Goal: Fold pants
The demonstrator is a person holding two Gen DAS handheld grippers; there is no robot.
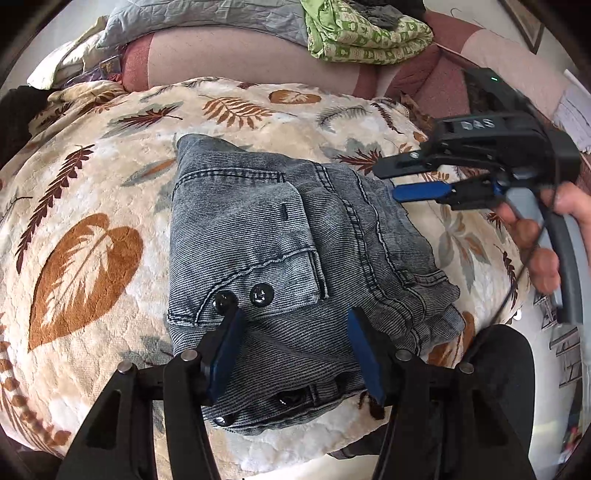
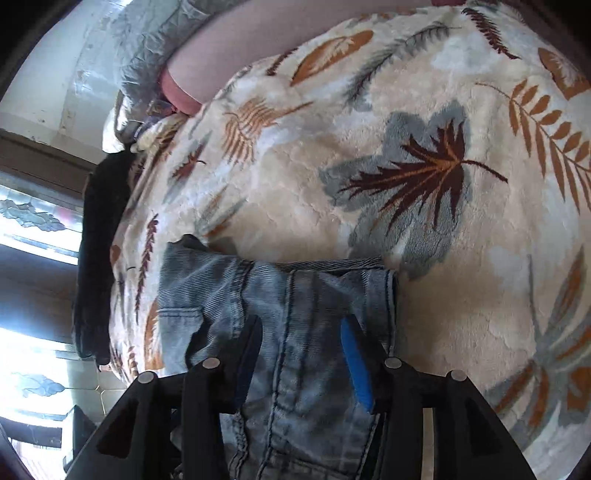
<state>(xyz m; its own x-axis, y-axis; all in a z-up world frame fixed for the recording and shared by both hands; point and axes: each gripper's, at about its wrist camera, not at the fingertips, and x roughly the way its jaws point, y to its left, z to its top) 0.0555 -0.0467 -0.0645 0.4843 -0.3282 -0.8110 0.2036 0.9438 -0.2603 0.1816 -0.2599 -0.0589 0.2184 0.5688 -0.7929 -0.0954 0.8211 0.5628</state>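
Left wrist view: we are holding our left gripper (image 1: 293, 334) over the near end of the folded grey-blue denim pants (image 1: 291, 266). Its two blue fingers (image 1: 225, 350) are standing apart, with the cloth lying under the gap. We are not seeing them pinch anything. Two round black buttons (image 1: 243, 297) are sitting on the pants just past the left finger.

The pants are lying in a thick, neat pile on the fluffy cream blanket with brown and grey leaves (image 1: 88, 206). The blanket is covering a bed.

Off to the right, our right gripper (image 1: 397, 182) is hanging just beside the far edge of the pants. A hand (image 1: 535, 236) is holding its grey handle. In the right wrist view, this right gripper (image 2: 301, 341) is also standing part way open, with the pants (image 2: 295, 295) under its fingers (image 2: 354, 362). We cannot tell if they are touching the cloth.

Farther back, a green patterned cloth (image 1: 365, 33) and a grey quilt (image 1: 207, 22) are resting on the pink bedding.
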